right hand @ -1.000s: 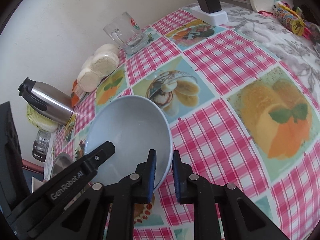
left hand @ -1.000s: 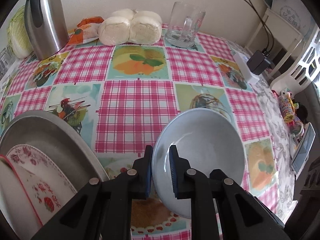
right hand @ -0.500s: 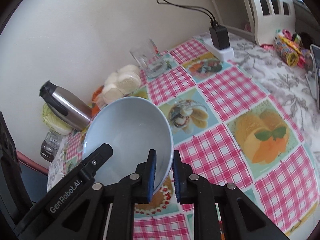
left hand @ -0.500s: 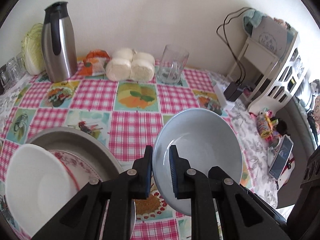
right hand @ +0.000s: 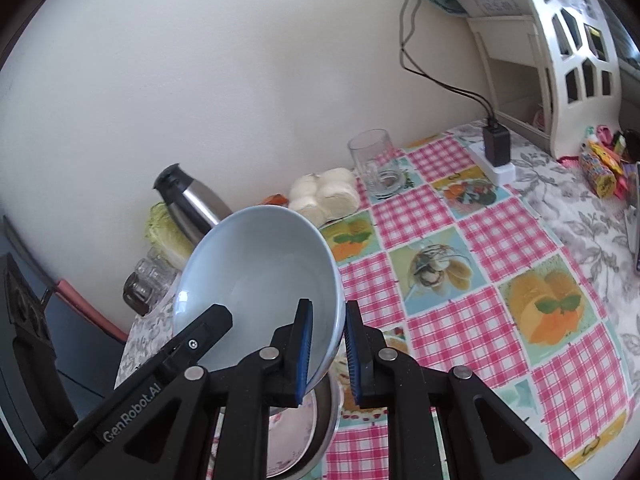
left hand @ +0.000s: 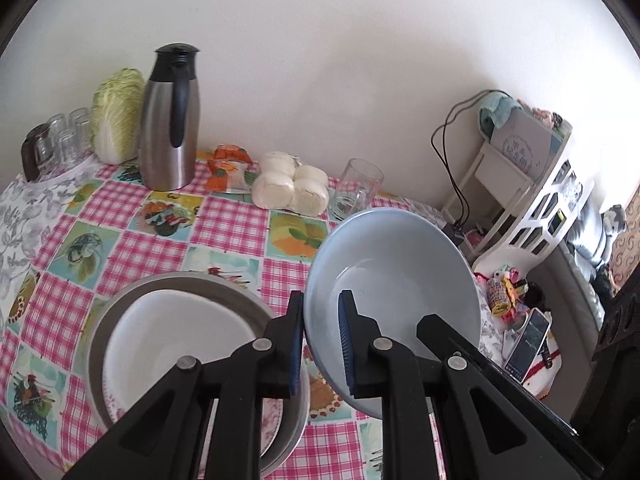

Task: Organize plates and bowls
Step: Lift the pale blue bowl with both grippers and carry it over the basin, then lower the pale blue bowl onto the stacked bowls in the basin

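Observation:
Both grippers hold one pale blue bowl [left hand: 396, 280] in the air above the table. My left gripper [left hand: 320, 344] is shut on its left rim; my right gripper [right hand: 326, 350] is shut on its right rim, and the bowl [right hand: 260, 276] tilts toward the cameras. Below left, a grey metal basin [left hand: 240, 292] holds a white plate [left hand: 172, 344] lying on a floral plate. The basin's edge [right hand: 332, 412] shows under the bowl in the right wrist view.
On the checked tablecloth [left hand: 224, 224] stand a steel thermos [left hand: 170, 120], a cabbage [left hand: 116, 116], small glasses [left hand: 64, 140], wrapped buns [left hand: 290, 188] and a glass mug [left hand: 358, 188]. A power strip with charger [right hand: 496, 152] and a white shelf [right hand: 560, 48] are at the right.
Both grippers have lifted the blue bowl up off the table and moved it left toward the basin. The white plate now lies flat in the basin.

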Available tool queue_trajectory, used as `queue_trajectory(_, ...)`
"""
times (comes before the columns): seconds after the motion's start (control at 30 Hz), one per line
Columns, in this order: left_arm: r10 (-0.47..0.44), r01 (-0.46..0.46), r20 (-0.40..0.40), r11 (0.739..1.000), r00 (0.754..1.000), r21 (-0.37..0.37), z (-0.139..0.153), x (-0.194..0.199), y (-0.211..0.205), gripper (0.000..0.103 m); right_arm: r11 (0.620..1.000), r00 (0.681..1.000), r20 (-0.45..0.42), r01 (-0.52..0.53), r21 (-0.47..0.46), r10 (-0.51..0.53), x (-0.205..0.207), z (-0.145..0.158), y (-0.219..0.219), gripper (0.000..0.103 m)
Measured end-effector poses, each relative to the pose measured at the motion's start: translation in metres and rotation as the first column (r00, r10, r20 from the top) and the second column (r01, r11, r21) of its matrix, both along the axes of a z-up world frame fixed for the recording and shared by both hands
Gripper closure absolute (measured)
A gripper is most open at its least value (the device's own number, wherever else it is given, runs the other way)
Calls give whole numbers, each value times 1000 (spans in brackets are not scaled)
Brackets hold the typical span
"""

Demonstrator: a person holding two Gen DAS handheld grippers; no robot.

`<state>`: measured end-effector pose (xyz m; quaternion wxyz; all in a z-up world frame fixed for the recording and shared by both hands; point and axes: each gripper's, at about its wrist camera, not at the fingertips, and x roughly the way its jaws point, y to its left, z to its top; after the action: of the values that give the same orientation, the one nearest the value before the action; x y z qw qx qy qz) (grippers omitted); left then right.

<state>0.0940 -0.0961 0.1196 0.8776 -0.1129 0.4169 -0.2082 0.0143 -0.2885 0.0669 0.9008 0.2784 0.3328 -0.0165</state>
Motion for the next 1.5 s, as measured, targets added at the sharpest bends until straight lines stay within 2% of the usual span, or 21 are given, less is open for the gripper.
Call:
queue_trajectory(0.3, 122, -125, -52, 990, 991, -64, -11, -3, 71, 86, 988, 990, -18, -142, -58, 141, 14, 4, 65, 86)
queue_trajectory(0.53, 173, -184, -113, 979, 978, -93, -28, 0, 103, 86, 974, 978, -59, -205, -100, 200, 25, -5, 98, 86)
queue_trajectory(0.8, 200, -216, -153, 972, 968, -94, -39, 6, 116, 86, 963, 966, -121, -241, -120, 227, 38, -20, 114, 83)
queue_trajectory(1.1, 201, -218, -194, 973, 960, -70, -53, 11, 113, 86, 961, 965, -159, -232, -151, 208, 44, -30, 116, 79)
queue_trajectory(1.17, 213, -228, -193, 972, 958, -61, -55, 11, 112, 87, 962, 965, -163, -230, -149, 206, 45, -32, 115, 79)
queue_trajectory(1.23, 229, -241, -188, 970, 955, -43, -56, 11, 113, 94, 960, 964, -162, -234, -153, 209, 45, -32, 115, 79)
queue_trajectory(1.37, 241, -253, -182, 966, 953, -45, -55, 12, 117, 94, 960, 965, -156, -236, -152, 213, 45, -32, 115, 79)
queue_trajectory(1.43, 260, -268, -168, 963, 951, -26, -53, 11, 118, 95, 961, 966, -154, -233, -150, 210, 45, -32, 114, 74)
queue_trajectory(1.47, 262, -272, -169, 962, 950, -36, -53, 11, 120, 95, 962, 968, -151, -225, -153, 202, 45, -31, 112, 68)
queue_trajectory(1.5, 260, -272, -176, 961, 949, -43, -54, 11, 121, 95, 963, 969, -148, -220, -158, 197, 44, -30, 112, 66)
